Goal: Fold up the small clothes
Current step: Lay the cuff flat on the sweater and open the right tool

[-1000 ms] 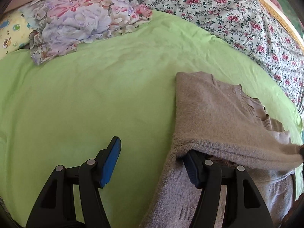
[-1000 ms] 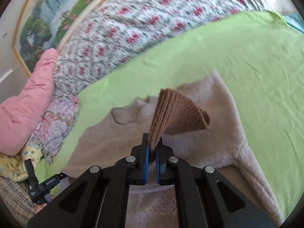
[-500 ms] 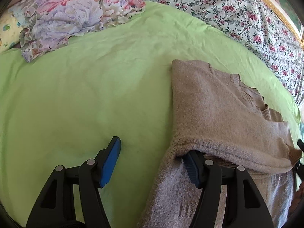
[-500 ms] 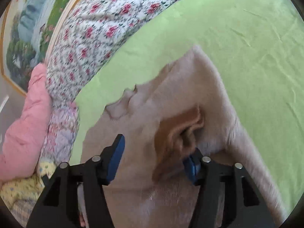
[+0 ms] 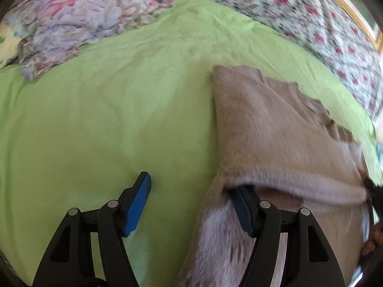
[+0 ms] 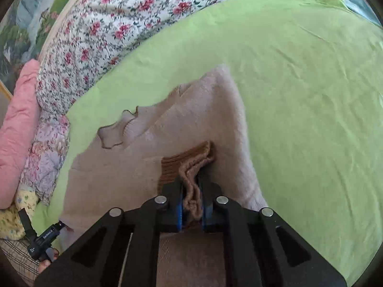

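Closing on the brown ribbed cuff [image 6: 189, 165], the right tongs [image 6: 191, 205] pinch it between their blue pads, just ahead of them on the beige sweater [image 6: 143, 167] spread over the green bed sheet [image 6: 299, 95]. The left tongs [image 5: 191, 205] stand spread wide, one finger tucked under the sweater's folded edge, gripping nothing.

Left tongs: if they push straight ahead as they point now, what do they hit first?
Probably the green sheet: the open left tongs aim at bare bedding, though one finger is already tucked under the sweater fold.
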A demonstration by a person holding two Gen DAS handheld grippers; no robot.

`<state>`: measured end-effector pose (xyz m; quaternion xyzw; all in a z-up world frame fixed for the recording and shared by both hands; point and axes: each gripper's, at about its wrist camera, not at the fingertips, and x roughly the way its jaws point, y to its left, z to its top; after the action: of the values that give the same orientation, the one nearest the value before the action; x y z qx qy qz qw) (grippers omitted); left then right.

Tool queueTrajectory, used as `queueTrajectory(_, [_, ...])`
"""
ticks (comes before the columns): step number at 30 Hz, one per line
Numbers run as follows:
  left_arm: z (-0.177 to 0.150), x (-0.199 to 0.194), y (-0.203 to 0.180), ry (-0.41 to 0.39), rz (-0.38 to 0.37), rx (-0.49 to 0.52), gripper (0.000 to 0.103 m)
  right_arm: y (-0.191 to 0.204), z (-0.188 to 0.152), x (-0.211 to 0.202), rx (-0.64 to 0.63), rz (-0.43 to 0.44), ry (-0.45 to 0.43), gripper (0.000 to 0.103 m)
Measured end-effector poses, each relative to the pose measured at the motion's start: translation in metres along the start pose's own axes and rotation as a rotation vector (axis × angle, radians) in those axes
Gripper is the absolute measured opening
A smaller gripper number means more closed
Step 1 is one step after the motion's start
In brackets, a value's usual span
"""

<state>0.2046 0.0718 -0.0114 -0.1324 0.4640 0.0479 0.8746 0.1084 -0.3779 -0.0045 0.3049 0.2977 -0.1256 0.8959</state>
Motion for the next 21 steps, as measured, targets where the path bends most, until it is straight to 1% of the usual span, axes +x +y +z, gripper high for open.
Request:
queueTrajectory(2, [-0.001,-0.007,0.006,0.036,-0.121,0.024,0.066,0.003,-0.002,-0.012,-0.025,-0.035,-0.018,0.018])
queueTrajectory(3, [0.0,-0.011,0.011,0.054,-0.189,0.02,0.066,0.004,-0.004,-0.017,-0.032,-0.041,-0.025,0.021])
queueTrajectory(4, [0.003,-0.014,0.016,0.063,-0.235,0.012,0.066,0.004,-0.006,-0.026,-0.036,-0.044,-0.04,0.024])
queueTrajectory(5, [0.007,-0.018,0.02,0.064,-0.265,0.002,0.068,0.005,-0.007,-0.032,-0.035,-0.047,-0.052,0.031])
queueTrajectory(6, [0.015,-0.02,0.025,0.057,-0.3,-0.014,0.075,0.004,-0.008,-0.04,-0.035,-0.046,-0.068,0.035])
queueTrajectory(7, [0.024,-0.02,0.027,0.057,-0.319,-0.026,0.08,0.005,-0.01,-0.047,-0.036,-0.041,-0.087,0.038])
queueTrajectory(8, [0.032,-0.015,0.027,0.066,-0.327,-0.033,0.086,0.008,-0.012,-0.053,-0.038,-0.032,-0.105,0.041])
queueTrajectory(10, [0.052,0.002,0.023,0.09,-0.31,-0.04,0.086,0.017,-0.013,-0.056,-0.046,0.019,-0.118,0.044])
queueTrajectory(12, [0.069,0.029,0.016,0.149,-0.335,-0.036,0.086,0.028,-0.017,-0.048,-0.071,0.067,-0.087,0.051])
queueTrajectory(13, [0.076,0.05,0.009,0.209,-0.338,-0.042,0.086,0.036,-0.019,-0.039,-0.095,0.077,-0.059,0.052])
queueTrajectory(14, [0.081,0.06,0.004,0.231,-0.341,-0.038,0.088,0.04,-0.021,-0.034,-0.109,0.08,-0.046,0.054])
queueTrajectory(15, [0.085,0.064,-0.002,0.216,-0.328,-0.015,0.089,0.044,-0.023,-0.028,-0.121,0.084,-0.033,0.054])
queueTrajectory(16, [0.09,0.064,-0.011,0.178,-0.298,0.026,0.089,0.048,-0.026,-0.022,-0.131,0.089,-0.02,0.054])
queueTrajectory(17, [0.091,0.064,-0.017,0.161,-0.289,0.055,0.074,0.05,-0.027,-0.018,-0.138,0.093,-0.013,0.054])
queueTrajectory(18, [0.091,0.064,-0.021,0.144,-0.286,0.073,0.017,0.052,-0.028,-0.014,-0.146,0.096,-0.008,0.054])
queueTrajectory(19, [0.091,0.064,-0.022,0.136,-0.281,0.073,0.01,0.055,-0.028,-0.011,-0.151,0.097,-0.006,0.054])
queueTrajectory(21, [0.092,0.055,-0.018,0.073,-0.269,0.046,0.009,0.058,-0.026,-0.009,-0.162,0.105,-0.006,0.054])
